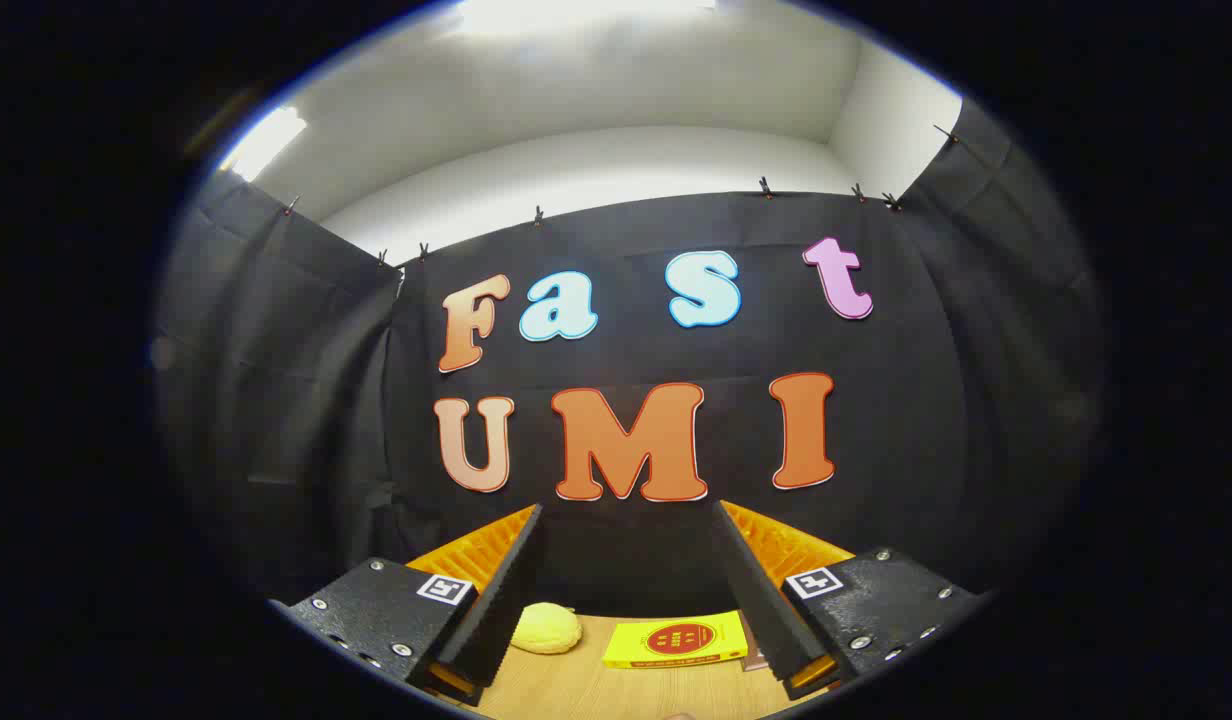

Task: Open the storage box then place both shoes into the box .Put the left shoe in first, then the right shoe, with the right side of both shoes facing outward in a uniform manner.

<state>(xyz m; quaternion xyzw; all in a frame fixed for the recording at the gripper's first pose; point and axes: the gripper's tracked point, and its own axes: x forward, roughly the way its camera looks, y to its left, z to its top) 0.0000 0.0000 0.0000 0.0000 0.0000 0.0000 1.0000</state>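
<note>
My gripper [629, 530] is held up and level, facing the booth's black back wall, with its two fingers [506, 590] spread wide apart and nothing between them. Low between the fingers a strip of wooden table [616, 685] shows. On it lies a flat yellow box [676, 640] with a red round mark, just ahead of the fingers and towards the right one. A soft pale yellow object [546, 628] rests beside the left finger; whether it is a shoe I cannot tell.
Black cloth [296, 400] walls the booth on the left, back and right, pinned up with small clips. Above it are a white wall and ceiling with bright lights [266, 140]. The table meets the back cloth just beyond the yellow box.
</note>
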